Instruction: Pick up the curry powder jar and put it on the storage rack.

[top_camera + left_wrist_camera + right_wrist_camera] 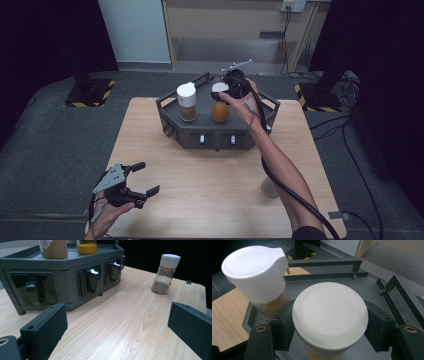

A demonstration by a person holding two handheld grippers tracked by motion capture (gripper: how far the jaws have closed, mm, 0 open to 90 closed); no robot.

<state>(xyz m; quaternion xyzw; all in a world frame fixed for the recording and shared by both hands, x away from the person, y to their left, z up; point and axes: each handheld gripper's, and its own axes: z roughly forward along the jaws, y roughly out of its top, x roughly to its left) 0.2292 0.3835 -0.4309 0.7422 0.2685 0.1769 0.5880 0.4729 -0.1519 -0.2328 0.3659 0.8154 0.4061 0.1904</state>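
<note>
High view: right hand-held gripper (226, 90) was reached over the grey rack (170, 112) at the far side of the desk (200, 190), its jaws pinched on the white cap of the orange spice jar (220, 111). Gripping at the cap likely kept the jaws clear of the rack rails and of the neighbouring brown spice jar (187, 102), just beside it. Right gripper view confirmed both pads pressed against the cap (329, 315), jar upright on the rack. Left hand-held gripper (142, 177) was held low near the desk's near left corner, jaws spread, nothing between them. A third jar (165, 273) stood apart on the desk, probably awaiting racking.
</note>
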